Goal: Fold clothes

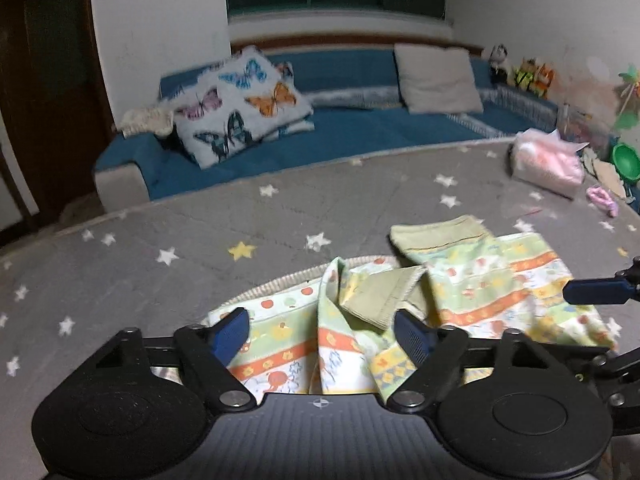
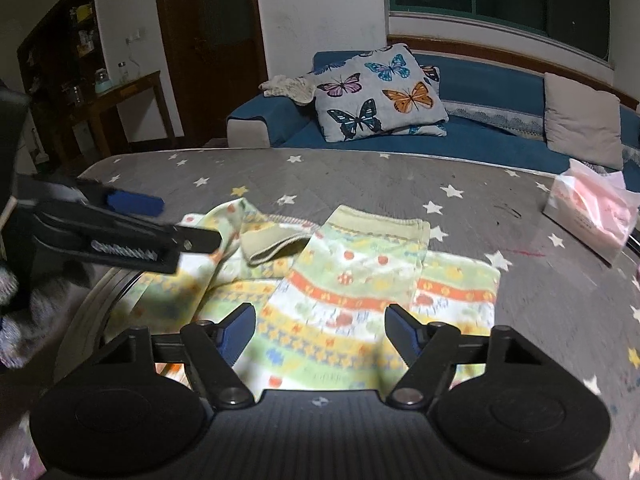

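The fold looks only partly made: a small printed garment (image 2: pixel 360 292) — pale green and yellow, banded with orange stripes and little cartoon figures — lies on the grey star-patterned surface (image 2: pixel 360 176), which may be a mattress or a covered bench, I cannot tell which. Its right-hand part lies fairly flat, with a ribbed olive cuff (image 2: pixel 380 220) at the far end, while the left-hand part is bunched and rucked, a second ribbed cuff (image 1: pixel 376 296) turned over on top of it. The left tongs (image 1: pixel 324 334) hang spread apart over the crumpled part, nothing between the fingers; the right tongs (image 2: pixel 320 334) are likewise released, poised over the flatter striped panel. In the right wrist view the left tool reaches in from the side above the bunched cloth. My judgement is that this is a pause between grasps, with both tools choosing where to take hold. The next move probably calls for pinching the rumpled portion by an edge or at the cuff, drawing it out flat, then laying it over the smooth half so the edges meet. The cloth looks thin and limp, so a shallow pinch may catch one layer only. A pink tissue pack (image 2: pixel 592 208) sits well apart at the far right.
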A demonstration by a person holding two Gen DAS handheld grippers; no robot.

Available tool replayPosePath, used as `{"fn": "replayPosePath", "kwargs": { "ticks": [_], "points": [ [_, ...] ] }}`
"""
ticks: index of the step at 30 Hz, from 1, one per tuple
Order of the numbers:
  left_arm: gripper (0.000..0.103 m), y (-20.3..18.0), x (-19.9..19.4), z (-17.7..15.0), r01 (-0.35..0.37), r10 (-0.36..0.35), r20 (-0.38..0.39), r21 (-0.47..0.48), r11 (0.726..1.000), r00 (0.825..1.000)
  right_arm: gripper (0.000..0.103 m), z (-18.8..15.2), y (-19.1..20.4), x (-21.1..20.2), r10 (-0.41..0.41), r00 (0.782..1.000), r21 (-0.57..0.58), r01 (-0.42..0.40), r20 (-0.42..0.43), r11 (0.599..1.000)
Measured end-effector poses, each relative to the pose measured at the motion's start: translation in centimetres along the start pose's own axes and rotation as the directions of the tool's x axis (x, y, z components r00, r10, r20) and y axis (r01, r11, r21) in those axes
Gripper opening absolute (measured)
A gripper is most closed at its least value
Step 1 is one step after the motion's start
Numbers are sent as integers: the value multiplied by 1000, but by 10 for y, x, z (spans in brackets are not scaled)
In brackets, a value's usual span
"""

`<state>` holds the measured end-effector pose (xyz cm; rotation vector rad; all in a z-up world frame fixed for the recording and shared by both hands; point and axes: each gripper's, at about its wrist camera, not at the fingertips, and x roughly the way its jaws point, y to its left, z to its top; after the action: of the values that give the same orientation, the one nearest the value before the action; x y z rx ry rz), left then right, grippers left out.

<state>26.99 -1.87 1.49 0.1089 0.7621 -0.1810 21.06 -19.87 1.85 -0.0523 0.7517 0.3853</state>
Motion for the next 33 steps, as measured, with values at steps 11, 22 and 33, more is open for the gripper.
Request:
{"fn": "replayPosePath", "kwargs": {
  "ticks": [11, 22, 33],
  "points": [
    [5, 27, 32, -3, 93, -98, -51, -102, 990, 994, 57, 27, 10, 60, 21, 999, -20, -21, -41, 1000],
    [2, 57, -20, -17, -25, 35, 62, -163, 986, 997, 5, 18, 9, 72, -30, 998, 16, 31, -63, 999],
    [2, 106, -124, -90, -200, 249, 110, -337, 920, 962, 2, -1, -26, -11, -97, 994, 105, 91, 57, 990]
  ]
}}
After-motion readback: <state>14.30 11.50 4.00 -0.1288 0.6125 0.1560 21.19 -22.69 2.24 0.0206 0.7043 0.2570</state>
